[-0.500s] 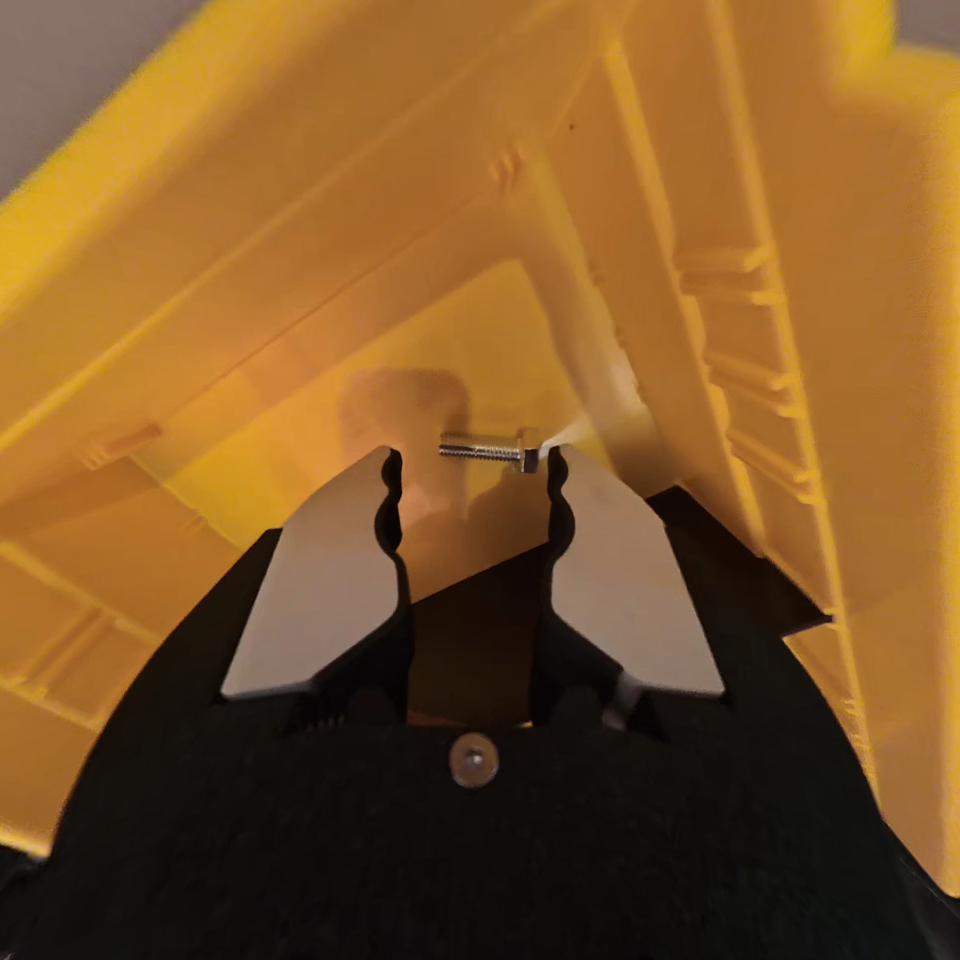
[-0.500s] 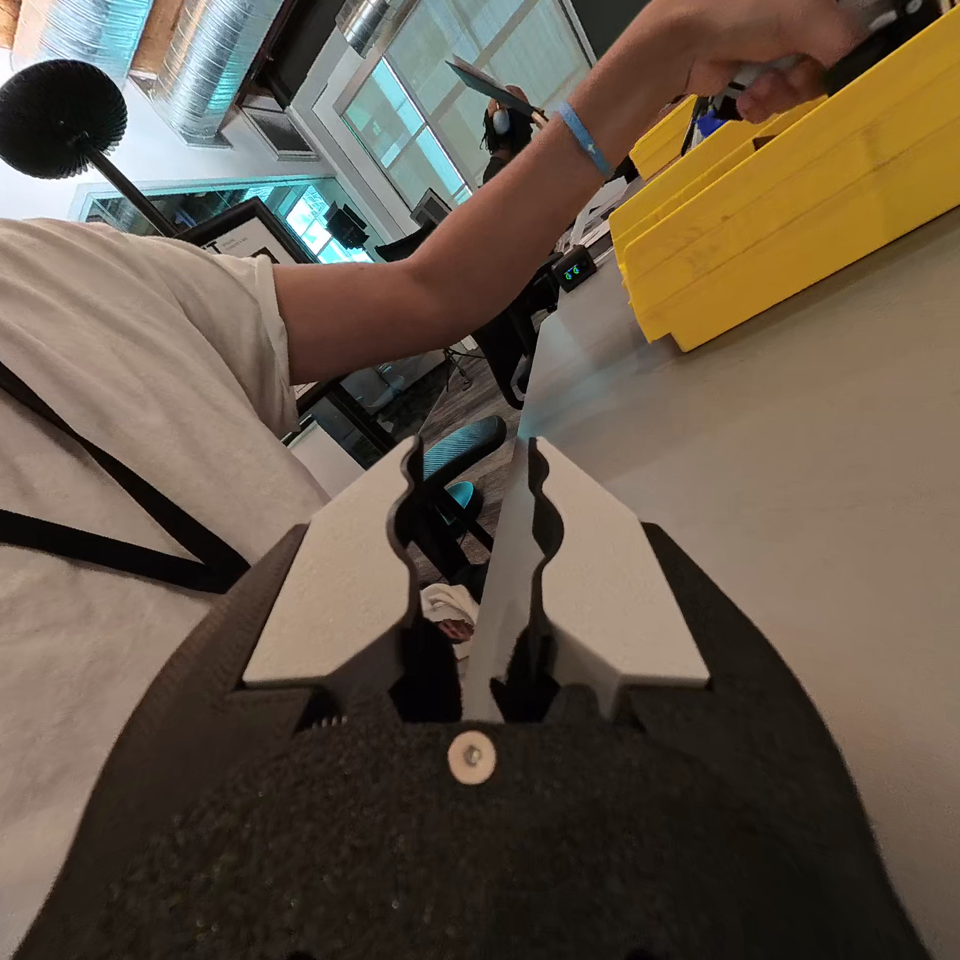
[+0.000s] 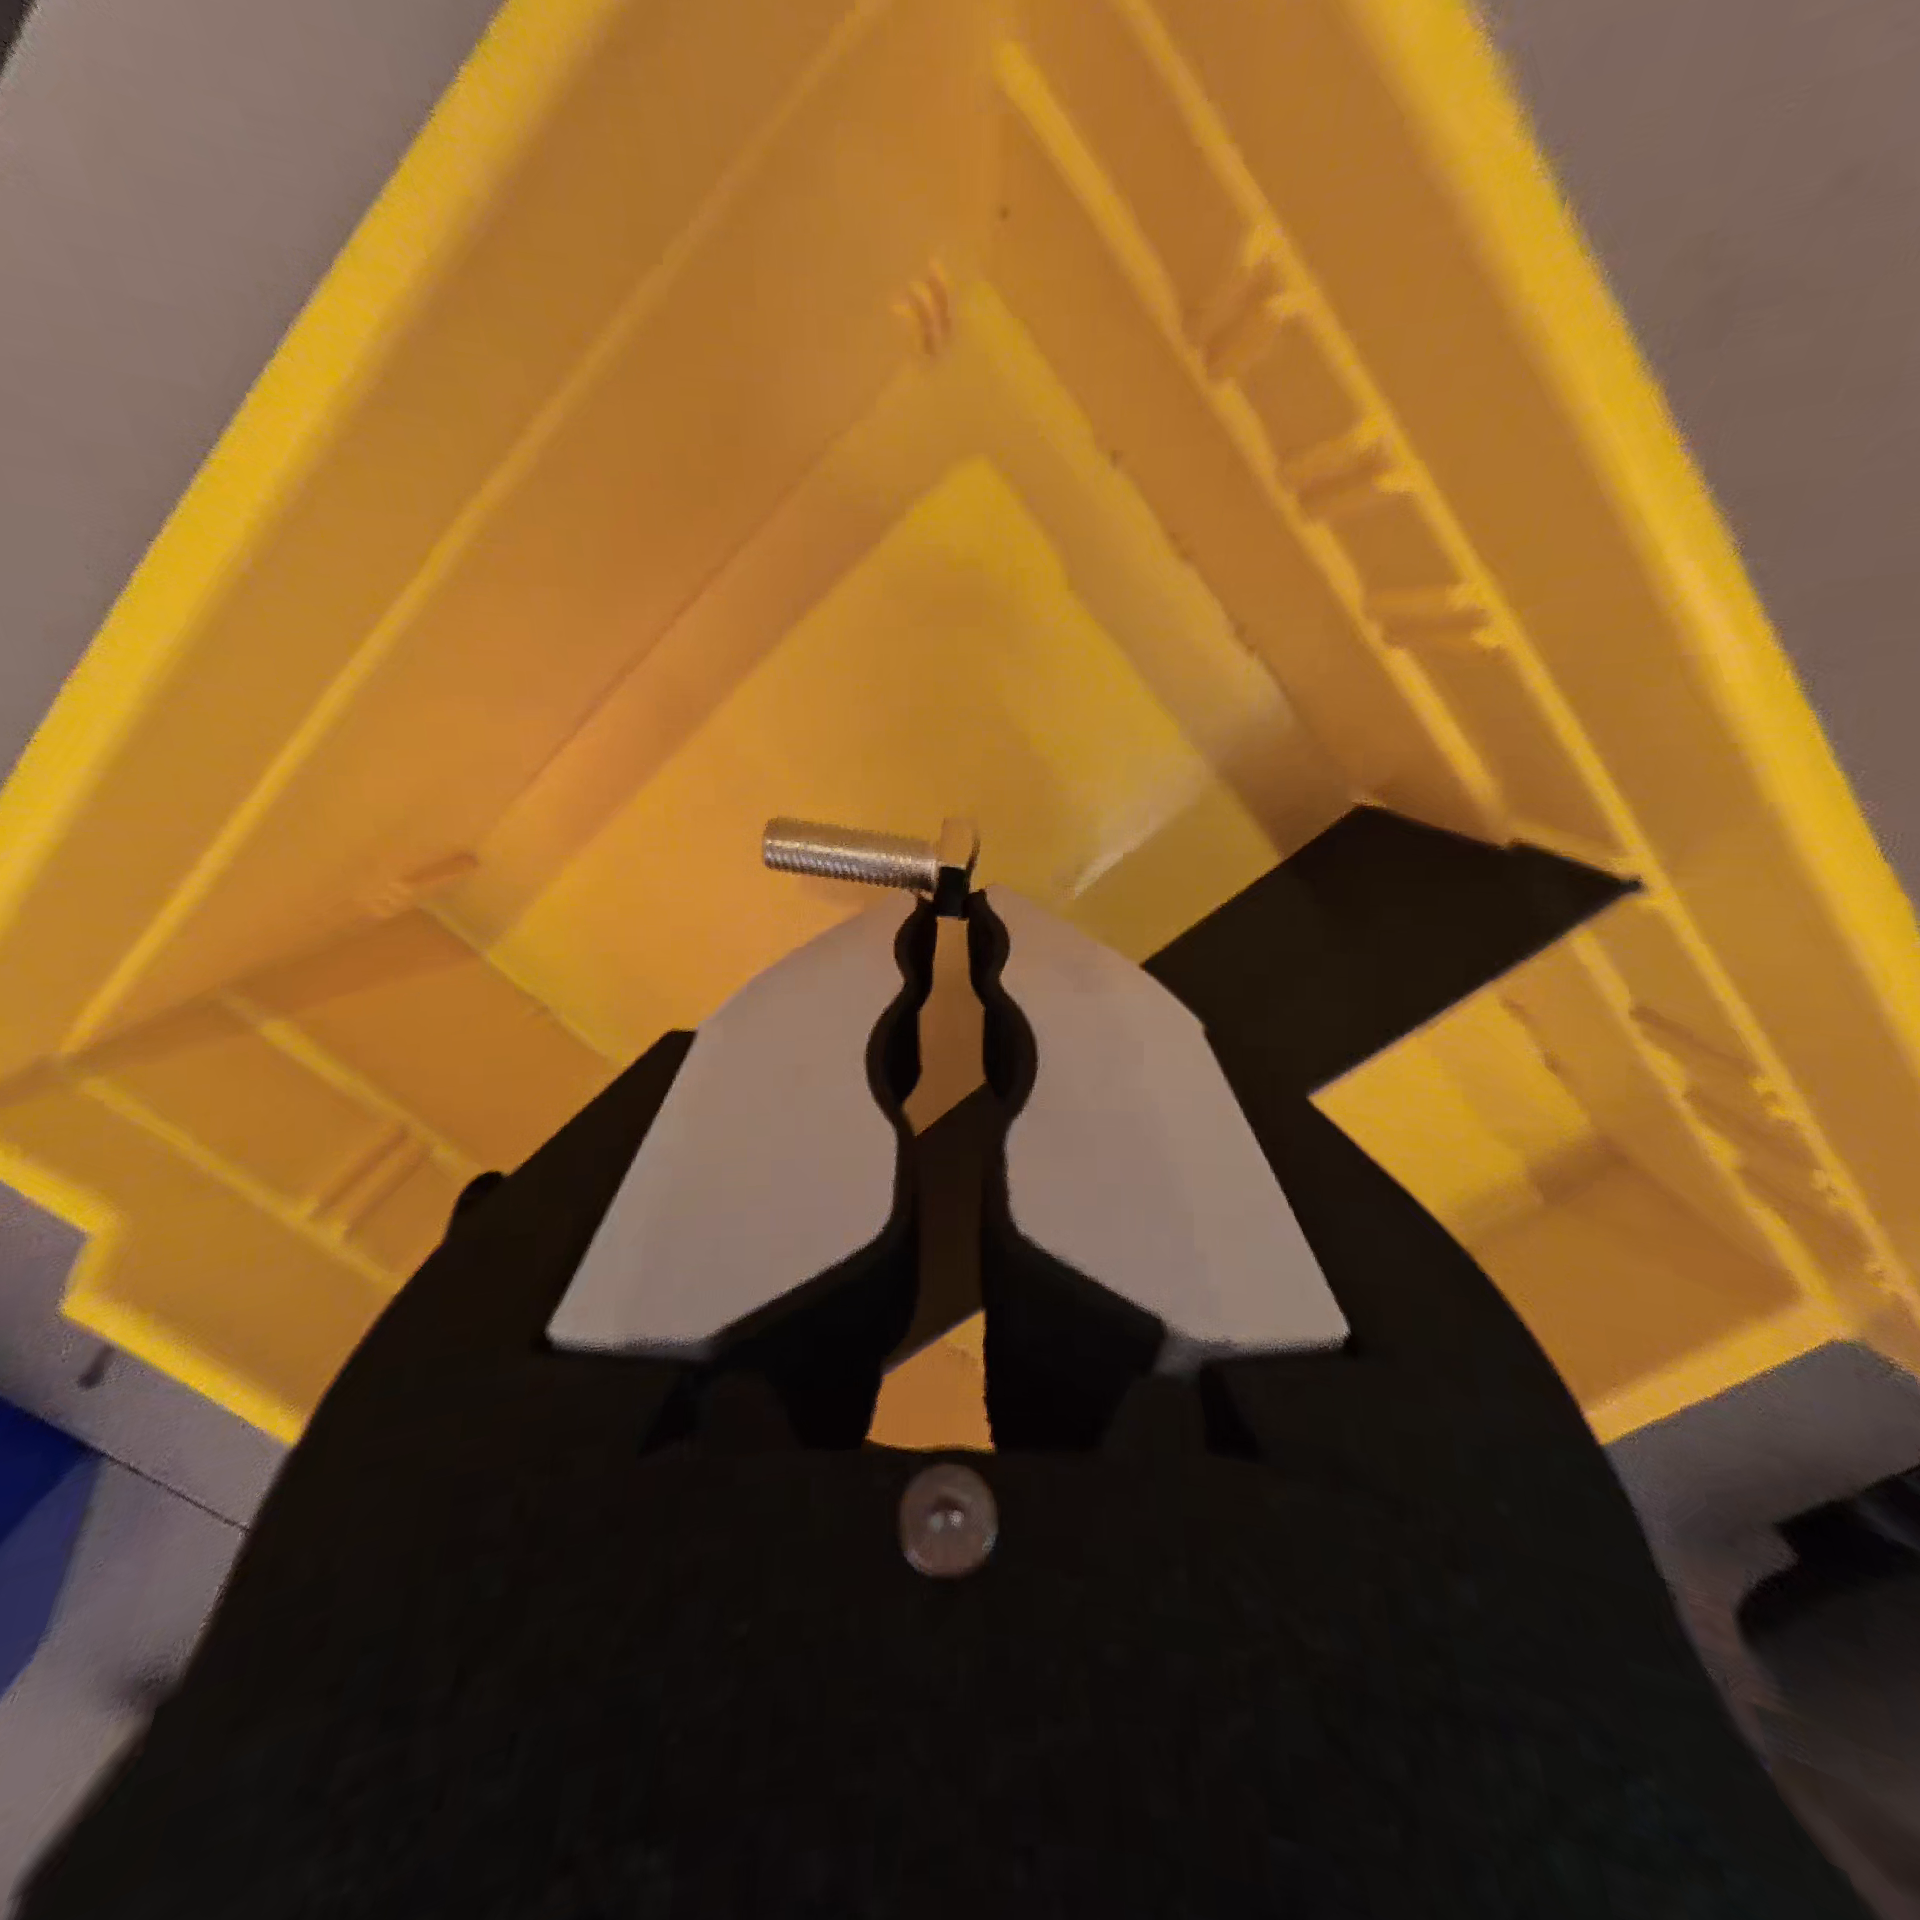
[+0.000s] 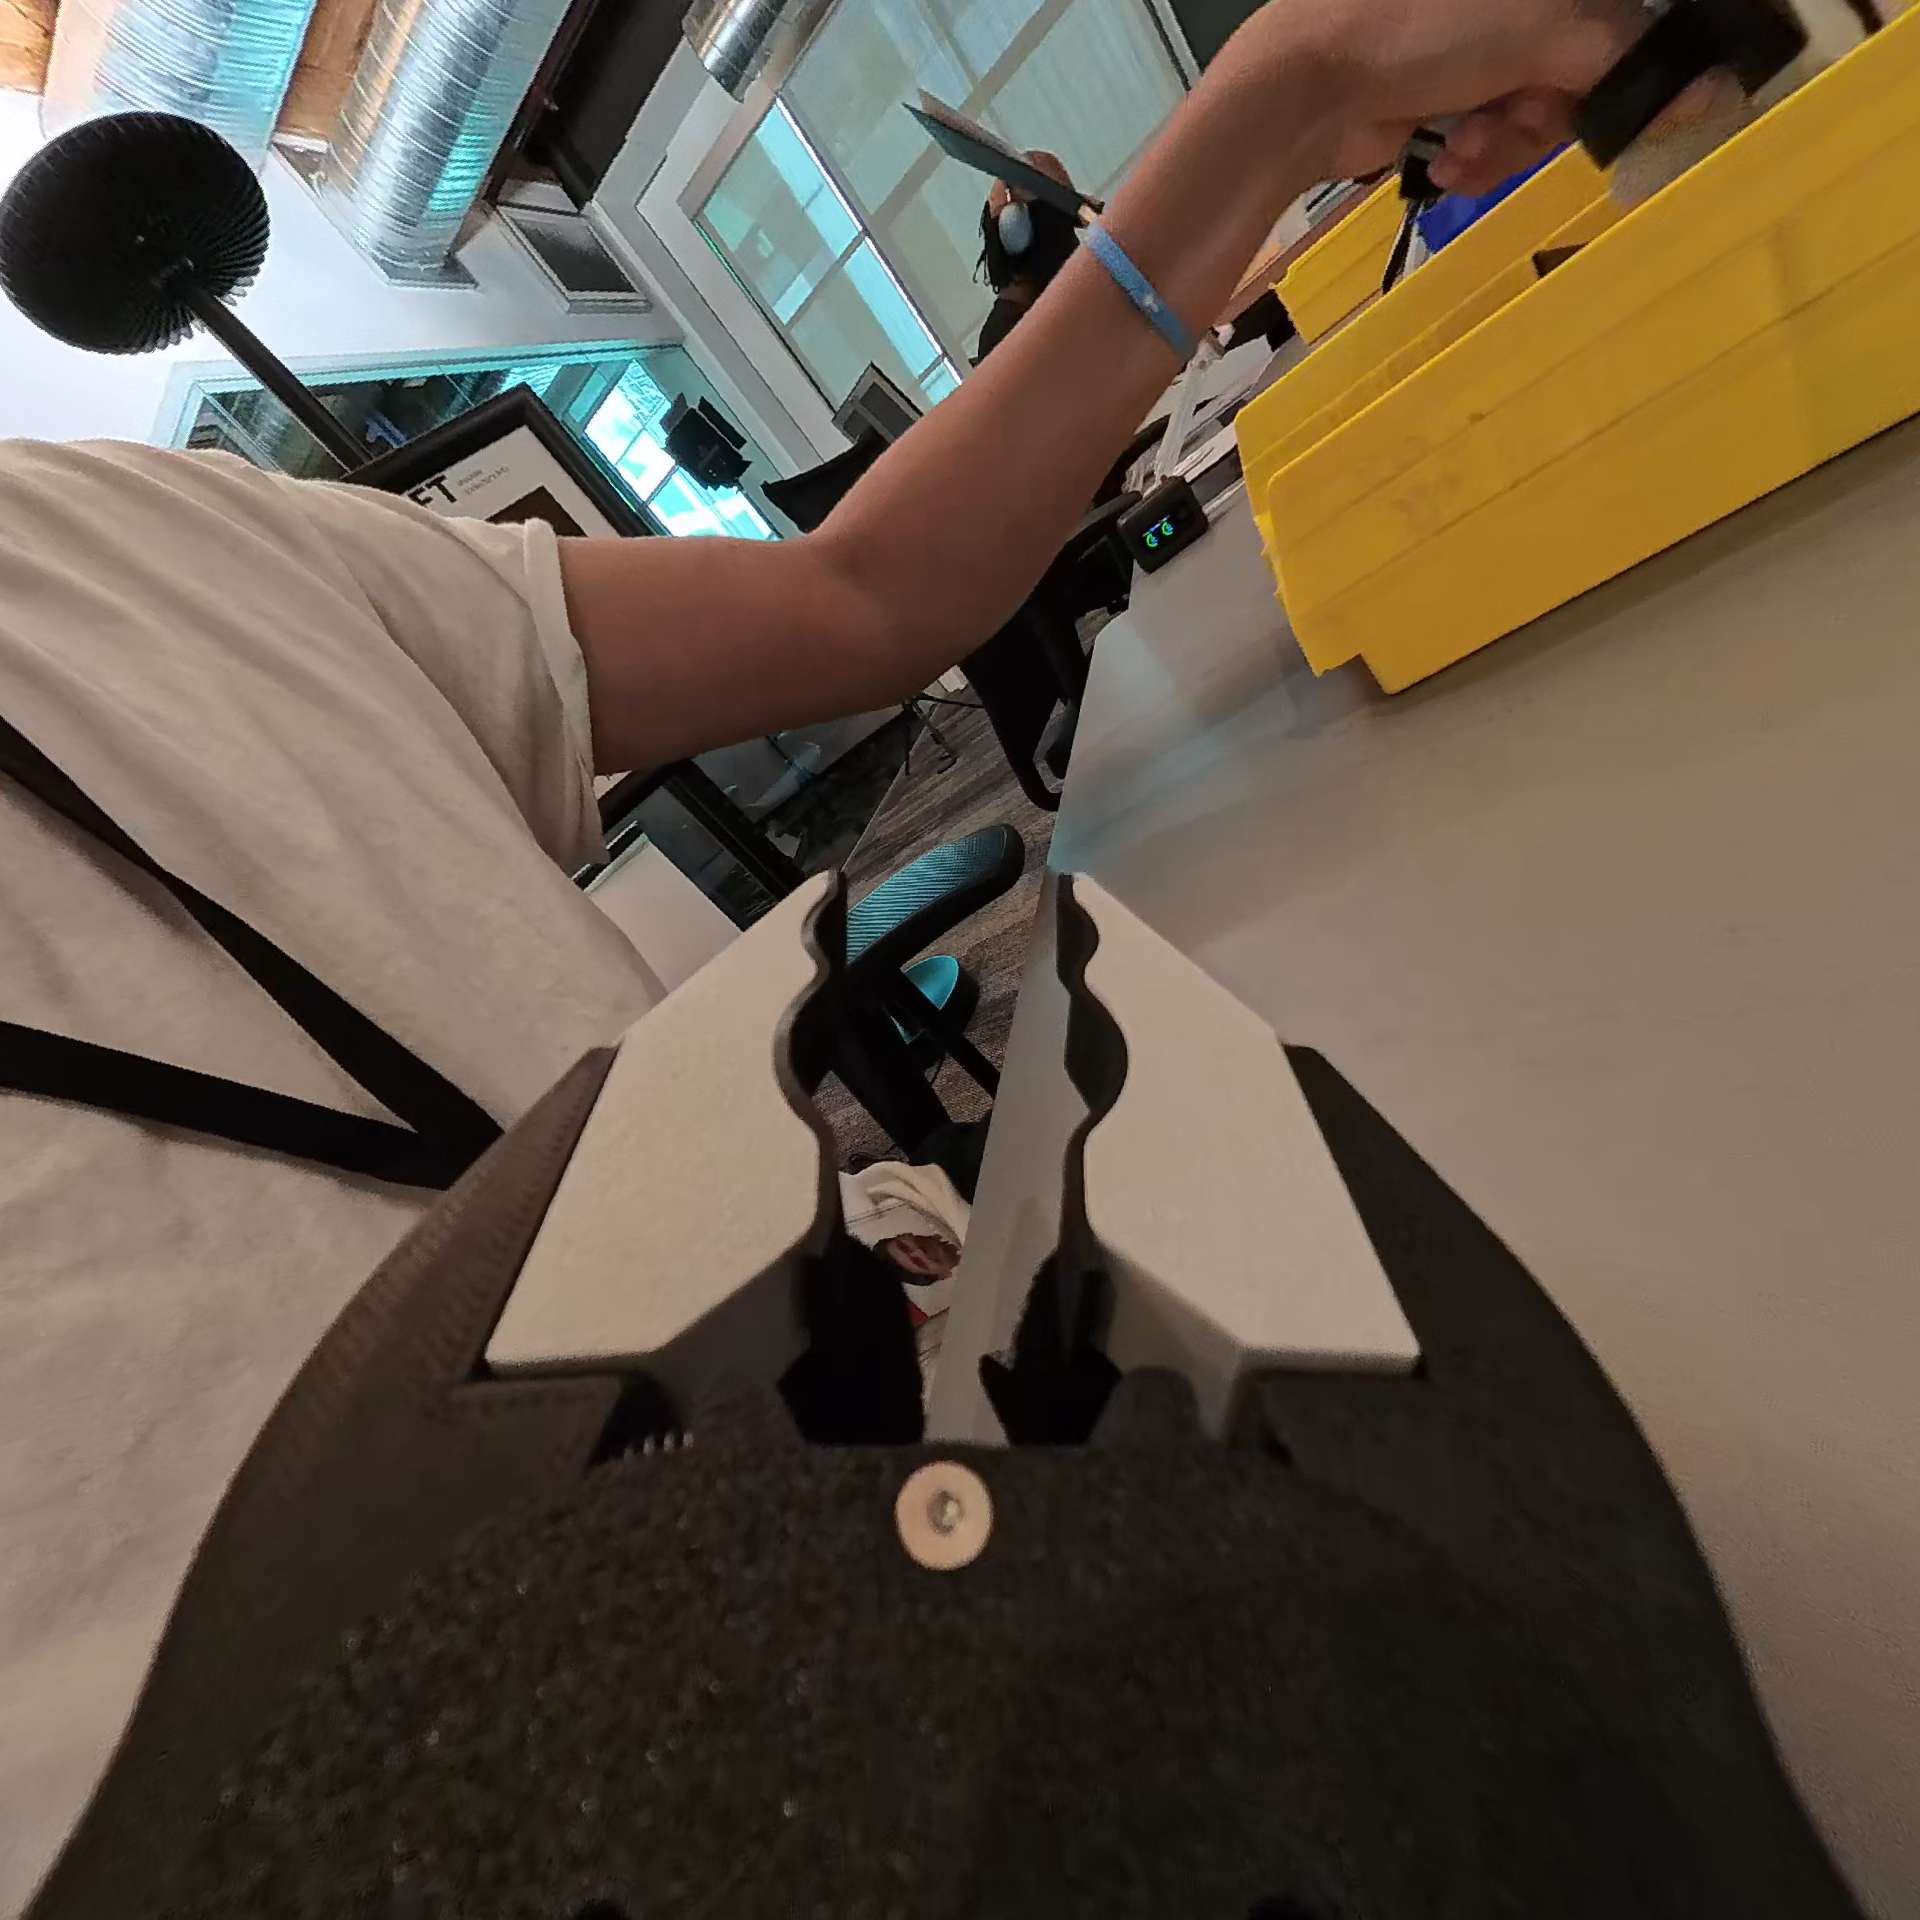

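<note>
Your left claw's got a bolt, right one's got nothing

Left wrist view: your left claw [image 3: 948, 906] is nearly closed, tips pinching the head of a silver bolt [image 3: 868, 857] above the yellow bin [image 3: 727, 416]. Right wrist view: your right claw [image 4: 945, 894] sits partly open and empty at the table [image 4: 1558, 987] edge, well away from the bins.

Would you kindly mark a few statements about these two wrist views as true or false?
1. The left gripper pinches a silver bolt by its head. True.
2. The bolt's threaded shank sticks out sideways over a yellow bin. True.
3. The right gripper holds a bolt too. False: its jaws stand apart with nothing between them.
4. The bin is blue. False: it is yellow.
5. The right gripper lies at the edge of a grey table. True.
</note>
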### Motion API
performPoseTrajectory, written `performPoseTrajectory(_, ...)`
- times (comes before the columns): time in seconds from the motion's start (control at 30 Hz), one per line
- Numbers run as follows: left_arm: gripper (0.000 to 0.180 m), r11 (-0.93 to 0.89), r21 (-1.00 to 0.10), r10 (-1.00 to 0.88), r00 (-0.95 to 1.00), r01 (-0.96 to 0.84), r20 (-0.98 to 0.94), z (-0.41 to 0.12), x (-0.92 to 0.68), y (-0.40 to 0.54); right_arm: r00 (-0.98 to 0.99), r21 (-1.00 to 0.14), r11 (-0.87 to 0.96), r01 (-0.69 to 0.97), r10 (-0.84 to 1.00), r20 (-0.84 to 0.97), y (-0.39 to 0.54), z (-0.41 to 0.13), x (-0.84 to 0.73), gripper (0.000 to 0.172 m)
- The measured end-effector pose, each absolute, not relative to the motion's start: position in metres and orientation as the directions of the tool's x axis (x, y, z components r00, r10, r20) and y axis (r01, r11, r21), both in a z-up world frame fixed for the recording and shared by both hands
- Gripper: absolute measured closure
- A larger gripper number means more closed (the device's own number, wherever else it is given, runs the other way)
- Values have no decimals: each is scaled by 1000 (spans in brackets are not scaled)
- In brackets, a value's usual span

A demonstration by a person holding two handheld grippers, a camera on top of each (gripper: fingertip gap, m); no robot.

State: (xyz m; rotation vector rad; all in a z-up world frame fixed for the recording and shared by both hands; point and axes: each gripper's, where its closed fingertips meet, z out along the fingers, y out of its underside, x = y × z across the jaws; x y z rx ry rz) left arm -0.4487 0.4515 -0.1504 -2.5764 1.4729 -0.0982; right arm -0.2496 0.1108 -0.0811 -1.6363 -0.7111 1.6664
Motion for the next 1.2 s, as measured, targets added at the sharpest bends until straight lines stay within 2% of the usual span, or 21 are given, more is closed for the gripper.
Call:
performPoseTrajectory(0.17, 175, -153, -409, -967, 221, -900, -124, -104, -414, 410, 47, -782, -614, -107, 783, -621, 115, -82, -247, 132)
performPoseTrajectory(0.27, 175, 31, -538, -982, 73, -842, -172, -67, -379, 359, 78, -780, -610, -138, 778, -623, 127, -80, -242, 133)
performPoseTrajectory(0.4, 175, 272, -648, -960, -244, -711, -136, -37, -330, 263, 130, -804, -582, -121, 794, -594, 163, -70, -236, 132)
performPoseTrajectory(0.53, 175, 394, -723, -854, -517, -568, -59, -25, -297, 186, -69, -737, -669, -94, 743, -666, 173, -35, -240, 137)
performPoseTrajectory(0.63, 175, 437, -744, -752, -659, -506, 6, -26, -283, 148, -308, -645, -762, 61, 600, -738, 151, -19, -244, 141)
performPoseTrajectory(0.7, 175, 460, -746, -707, -707, -481, 19, -28, -274, 135, -344, -638, -755, 151, 565, -750, 138, -23, -248, 141)
performPoseTrajectory(0.8, 175, 483, -742, -662, -749, -465, 39, -32, -262, 123, -362, -662, -734, 151, 582, -728, 131, -24, -250, 145)
performPoseTrajectory(0.9, 175, 508, -717, -650, -759, -477, 43, -39, -255, 121, -356, -637, -748, 184, 554, -753, 127, -29, -248, 162)
performPoseTrajectory(1.1, 174, 489, -668, -726, -686, -561, 44, -48, -250, 136, -253, -644, -752, 139, 602, -757, 142, -41, -240, 163)
performPoseTrajectory(1.13, 170, 458, -660, -764, -643, -596, 50, -51, -249, 142, -195, -651, -747, 135, 624, -756, 148, -47, -238, 163)
performPoseTrajectory(1.2, 142, 352, -666, -869, -494, -658, 29, -60, -245, 160, 16, -679, -722, 136, 687, -727, 166, -68, -233, 163)
